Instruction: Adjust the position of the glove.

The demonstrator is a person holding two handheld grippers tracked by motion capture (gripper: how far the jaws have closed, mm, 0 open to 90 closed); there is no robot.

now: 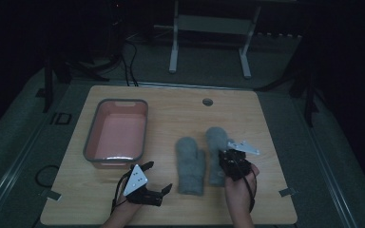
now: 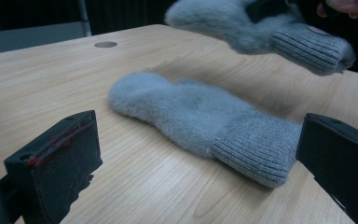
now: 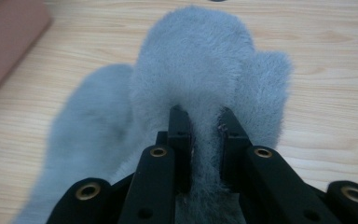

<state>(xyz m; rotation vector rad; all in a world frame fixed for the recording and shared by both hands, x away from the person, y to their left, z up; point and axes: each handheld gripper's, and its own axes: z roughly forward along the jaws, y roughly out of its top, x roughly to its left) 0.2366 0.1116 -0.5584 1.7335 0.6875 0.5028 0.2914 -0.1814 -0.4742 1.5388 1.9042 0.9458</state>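
Observation:
Two grey furry mittens with ribbed cuffs are on the wooden table point(image 1: 180, 107). One mitten point(image 1: 190, 164) point(image 2: 200, 123) point(image 3: 84, 135) lies flat near the table's middle. My right gripper point(image 1: 229, 159) point(image 3: 204, 126) is shut on the other mitten point(image 1: 215, 142) point(image 3: 200, 74), pinching its fur near the middle; in the left gripper view this mitten point(image 2: 261, 32) hangs above the tabletop. My left gripper point(image 1: 159, 176) point(image 2: 196, 158) stands open at the front left, its jaws wide apart, aimed at the lying mitten's cuff with nothing between them.
A grey-rimmed pink tub point(image 1: 91, 142) stands on the table's left half, just beyond my left gripper. A round cable hole point(image 1: 207, 101) sits near the far edge. A white frame point(image 1: 209, 28) stands on the floor behind the table.

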